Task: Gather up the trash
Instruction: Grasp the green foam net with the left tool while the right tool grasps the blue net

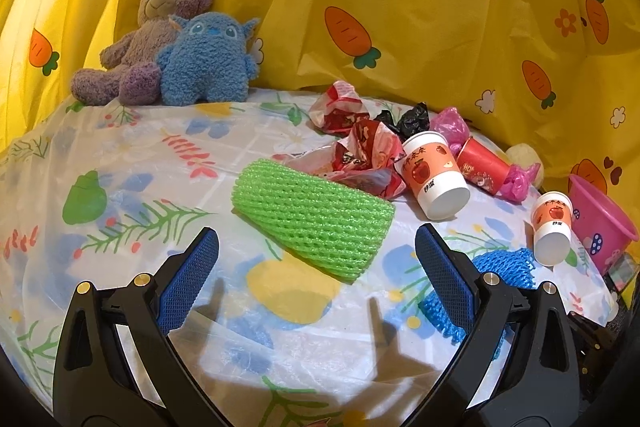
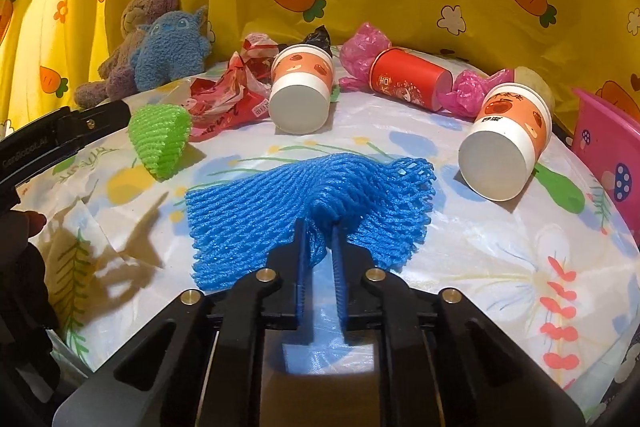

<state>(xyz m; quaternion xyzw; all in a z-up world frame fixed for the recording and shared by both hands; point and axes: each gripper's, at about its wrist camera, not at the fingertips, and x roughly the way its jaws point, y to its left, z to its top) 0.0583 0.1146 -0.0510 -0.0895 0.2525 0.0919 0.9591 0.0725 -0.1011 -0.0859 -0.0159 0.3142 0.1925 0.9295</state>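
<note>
Your blue foam net (image 2: 312,211) lies flat on the floral-covered table (image 2: 480,247), bunched into a ridge where your right gripper (image 2: 320,227) has pinched it, its loose mesh edges fanning out to both sides. The jaws there are narrow, closed on that fold, and the gripper tilts down at the table. Your left gripper (image 1: 316,255) (jaws wide, nothing between them) hovers tilted down just short of the green foam net (image 1: 312,215), which lies near the crumpled red wrappers (image 1: 360,155).
</note>
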